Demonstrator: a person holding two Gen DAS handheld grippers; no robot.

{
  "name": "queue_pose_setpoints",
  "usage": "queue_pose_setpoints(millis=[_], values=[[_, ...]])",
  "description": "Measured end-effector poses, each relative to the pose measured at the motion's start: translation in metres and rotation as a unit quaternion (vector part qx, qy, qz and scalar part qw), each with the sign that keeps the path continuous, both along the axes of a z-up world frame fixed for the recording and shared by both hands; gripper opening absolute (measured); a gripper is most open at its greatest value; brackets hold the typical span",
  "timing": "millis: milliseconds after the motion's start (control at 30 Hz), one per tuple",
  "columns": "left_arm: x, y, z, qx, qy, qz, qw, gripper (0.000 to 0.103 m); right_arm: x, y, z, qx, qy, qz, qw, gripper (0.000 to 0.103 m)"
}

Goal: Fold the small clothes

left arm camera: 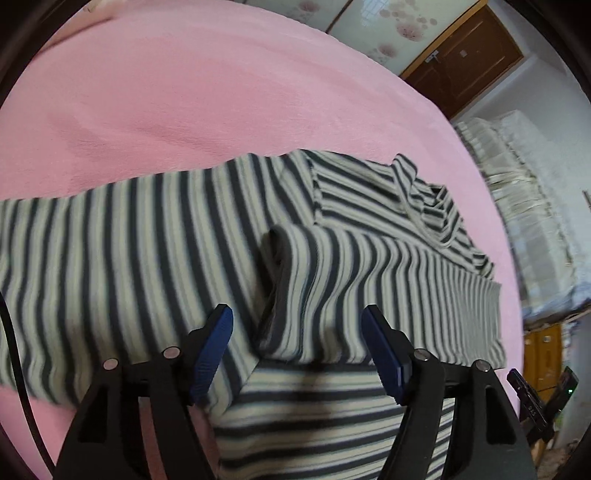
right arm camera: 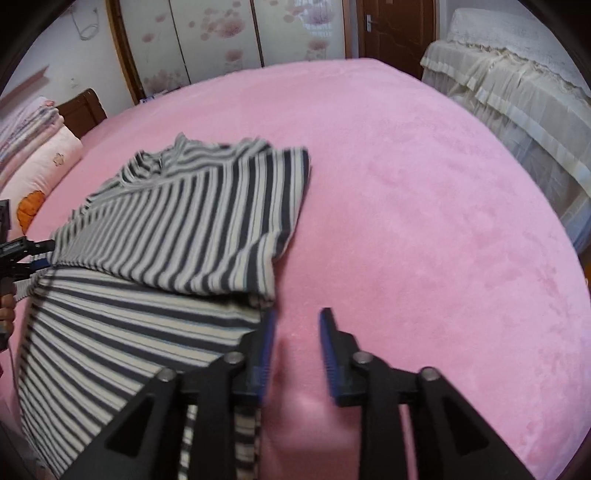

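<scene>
A grey-and-cream striped shirt point(left arm camera: 155, 236) lies on the pink bed cover point(left arm camera: 192, 99), with its upper part folded down over the lower part point(right arm camera: 192, 229). My left gripper point(left arm camera: 297, 317) is open just above the shirt. A rolled edge of the folded layer point(left arm camera: 288, 288) runs between its blue pads, and neither pad presses on it. My right gripper point(right arm camera: 299, 317) is open over bare pink cover beside the shirt's right edge, its left finger point(right arm camera: 267, 343) at the fabric's border. Nothing is between its pads.
The left gripper's tool point(right arm camera: 26, 254) and a hand show at the far left of the right wrist view. Pillows point(right arm camera: 40, 158) lie at the bed's head. A cream-draped piece of furniture point(right arm camera: 517, 92) stands past the bed's right side, with a wardrobe point(right arm camera: 207, 44) and door point(right arm camera: 395, 29) behind.
</scene>
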State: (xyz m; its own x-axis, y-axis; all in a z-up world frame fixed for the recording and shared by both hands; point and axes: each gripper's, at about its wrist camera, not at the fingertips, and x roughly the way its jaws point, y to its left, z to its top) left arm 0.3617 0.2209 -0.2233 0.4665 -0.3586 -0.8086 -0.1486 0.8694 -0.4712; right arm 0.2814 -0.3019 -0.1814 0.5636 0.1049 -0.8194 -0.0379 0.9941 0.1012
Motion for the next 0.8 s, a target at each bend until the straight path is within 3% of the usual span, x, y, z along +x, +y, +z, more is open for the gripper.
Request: queue_pose_setpoints(millis=[267, 467, 633, 800], values=[[0.040, 0.000, -0.005, -0.094, -0.017, -0.047, 0.9943, 0.071, 0.040, -0.001, 0.013, -0.013, -0.012, -0.006, 1.000, 0.037], [0.059, -0.003, -0.003, -0.084, -0.030, -0.040, 0.9952, 0.070, 0.090, -0.003, 0.006, 0.041, -0.003, -0.020, 0.999, 0.037], [0.059, 0.004, 0.003, -0.073, -0.058, -0.016, 0.9955, 0.051, 0.136, -0.012, -0.008, 0.078, 0.016, -0.043, 0.996, 0.037], [0.058, 0.002, 0.013, -0.042, -0.079, -0.024, 0.9957, 0.030, 0.169, -0.018, -0.031, 0.107, 0.049, -0.049, 0.992, 0.037]])
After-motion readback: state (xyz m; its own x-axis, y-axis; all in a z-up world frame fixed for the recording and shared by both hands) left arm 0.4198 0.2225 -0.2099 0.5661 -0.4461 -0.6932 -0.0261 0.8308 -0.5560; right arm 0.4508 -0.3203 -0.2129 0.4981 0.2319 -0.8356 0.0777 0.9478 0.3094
